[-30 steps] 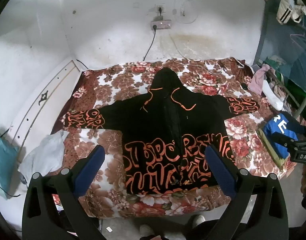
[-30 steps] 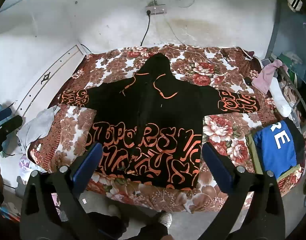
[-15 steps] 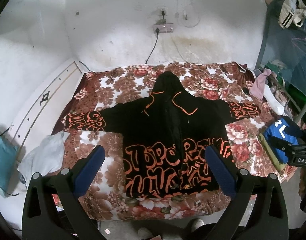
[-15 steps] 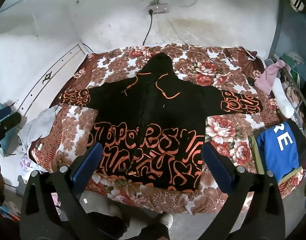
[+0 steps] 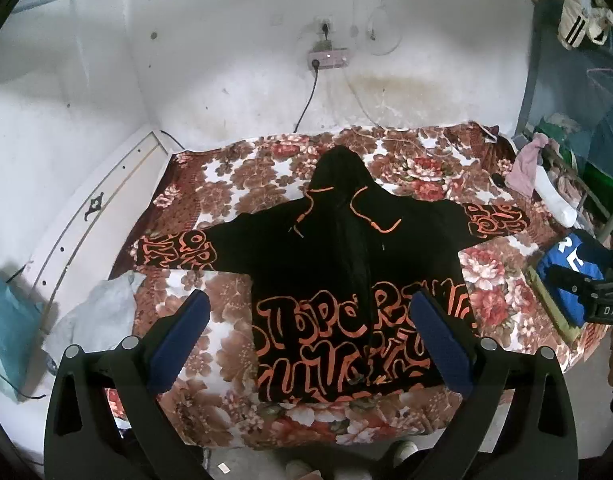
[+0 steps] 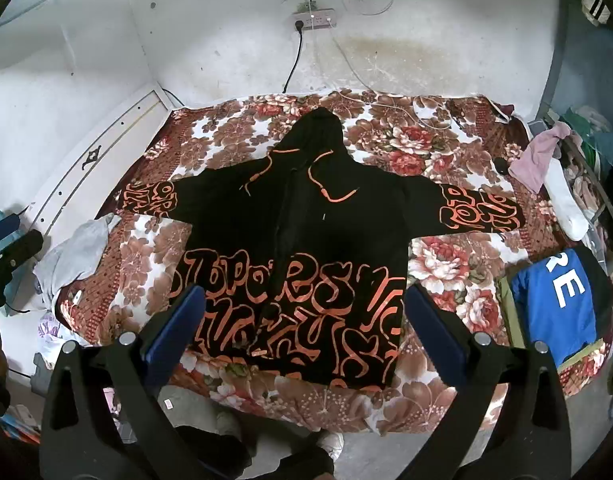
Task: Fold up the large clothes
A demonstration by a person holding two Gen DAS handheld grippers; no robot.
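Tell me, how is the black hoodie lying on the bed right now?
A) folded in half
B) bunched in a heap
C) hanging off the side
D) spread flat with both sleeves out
D: the hoodie lies flat on the bed, sleeves stretched to both sides and hood pointing at the wall.

A bed under a brown-and-red floral blanket (image 6: 426,168) carries a spread black hoodie with orange lettering (image 6: 306,240), a folded blue garment (image 6: 554,304) and a crumpled grey cloth (image 6: 74,252).

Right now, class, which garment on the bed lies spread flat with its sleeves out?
The black hoodie with orange lettering; the blue garment is folded, the grey one crumpled.
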